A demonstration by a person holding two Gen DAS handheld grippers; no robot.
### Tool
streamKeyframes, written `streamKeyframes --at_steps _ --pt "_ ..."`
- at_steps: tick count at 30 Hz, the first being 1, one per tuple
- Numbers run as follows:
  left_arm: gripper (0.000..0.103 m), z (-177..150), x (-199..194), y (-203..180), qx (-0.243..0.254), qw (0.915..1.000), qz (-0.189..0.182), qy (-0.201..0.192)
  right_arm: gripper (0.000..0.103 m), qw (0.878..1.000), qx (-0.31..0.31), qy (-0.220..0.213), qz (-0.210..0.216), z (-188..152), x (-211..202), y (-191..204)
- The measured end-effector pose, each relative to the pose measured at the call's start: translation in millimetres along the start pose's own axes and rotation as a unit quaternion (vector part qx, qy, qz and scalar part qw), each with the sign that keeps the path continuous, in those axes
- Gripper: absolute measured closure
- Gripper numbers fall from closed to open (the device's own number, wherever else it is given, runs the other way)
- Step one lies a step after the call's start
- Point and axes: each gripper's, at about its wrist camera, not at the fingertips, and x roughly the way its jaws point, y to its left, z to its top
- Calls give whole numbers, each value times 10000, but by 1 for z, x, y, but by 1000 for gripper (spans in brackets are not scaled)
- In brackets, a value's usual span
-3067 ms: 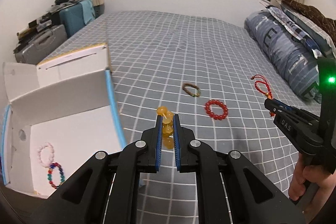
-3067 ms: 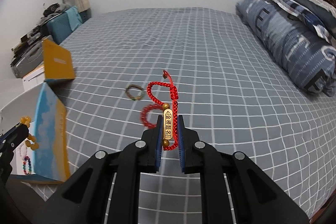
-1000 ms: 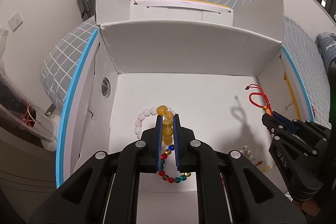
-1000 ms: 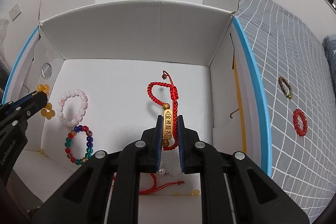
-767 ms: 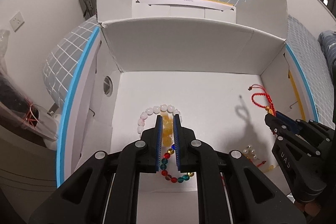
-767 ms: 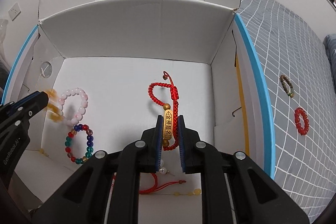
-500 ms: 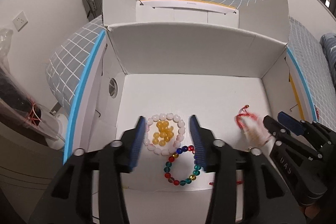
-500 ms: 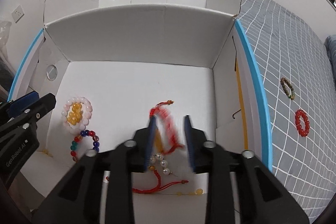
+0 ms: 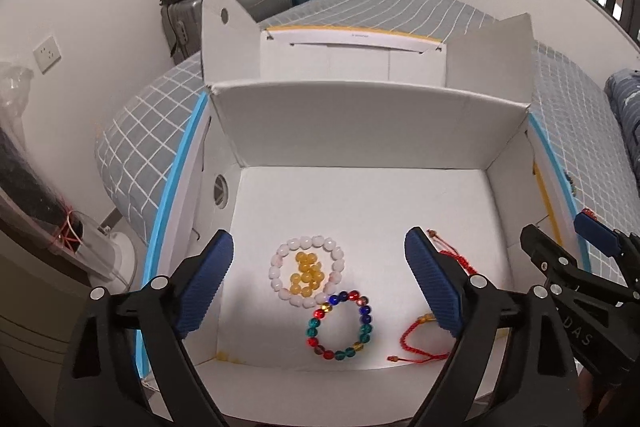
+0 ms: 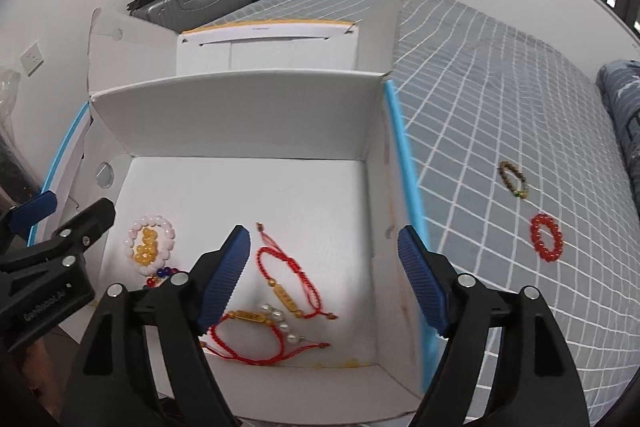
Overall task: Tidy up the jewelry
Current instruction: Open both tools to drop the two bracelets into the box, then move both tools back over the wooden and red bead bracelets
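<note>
Both grippers just let go: the left gripper (image 9: 320, 275) jaws have been opening, and the yellow bead bracelet (image 9: 306, 273) now sits inside the pink bead ring (image 9: 306, 271). Right gripper (image 10: 325, 275) opened too, leaving its red cord bracelet (image 10: 292, 281) on the box (image 10: 248, 119) floor.

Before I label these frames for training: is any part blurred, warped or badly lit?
Left wrist view: sharp; fisheye bends the box walls and darkens the corners; even light, soft shadows under the bead bracelets. Right wrist view: the box's blue edge smears from motion; the red cords and the bed's two bracelets stay readable. No glare in either.
</note>
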Motion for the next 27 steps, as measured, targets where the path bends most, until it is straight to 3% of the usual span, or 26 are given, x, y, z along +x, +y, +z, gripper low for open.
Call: streamKeyframes --at_steps 10,17,27 --pt "6 0 -14 -28 161 9995 -215 -172 15 9990 238 -349 -125 -5 -30 -33" --pt "6 0 -28 -50 204 9985 -416 -293 8 9974 391 -533 -294 -11 -50 -62" --pt "6 -2 -52 -114 604 9931 -829 -564 8 9936 609 -662 -678 -31 -72 -119"
